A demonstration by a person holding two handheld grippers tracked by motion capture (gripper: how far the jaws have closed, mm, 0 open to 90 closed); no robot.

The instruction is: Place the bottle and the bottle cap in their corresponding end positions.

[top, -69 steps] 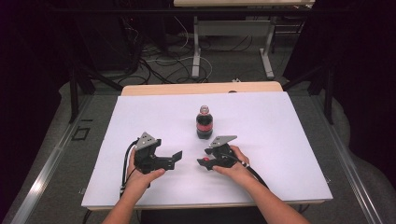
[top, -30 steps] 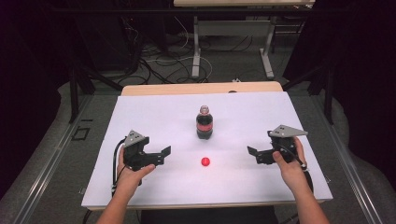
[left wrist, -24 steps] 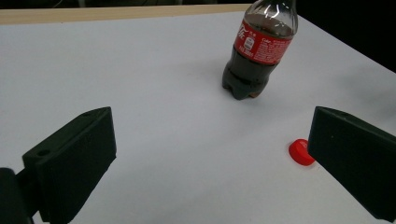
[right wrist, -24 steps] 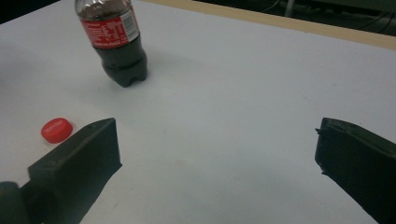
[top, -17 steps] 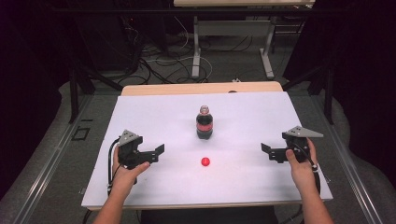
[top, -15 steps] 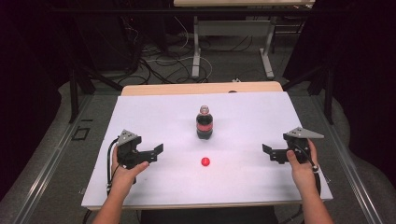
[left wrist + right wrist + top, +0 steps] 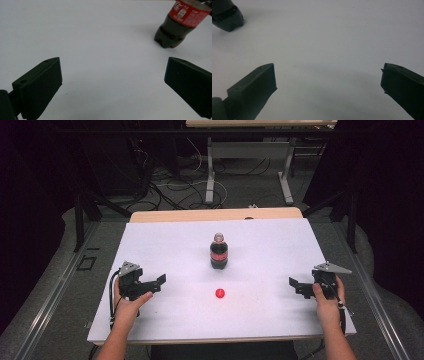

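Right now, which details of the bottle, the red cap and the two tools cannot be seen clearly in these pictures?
- Bottle: the left gripper view's top edge cuts off its neck; the right gripper view shows just its base at the corner.
- Bottle mouth, high view: too small to tell if open.
- Red cap: too small for detail.
- Left tool and right tool: hands hide the handles.

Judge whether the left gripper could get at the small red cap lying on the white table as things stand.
Probably yes: the left gripper, jaws open and empty, has bare white table between it and the small red cap; the dark cola bottle stands farther back, off that path.
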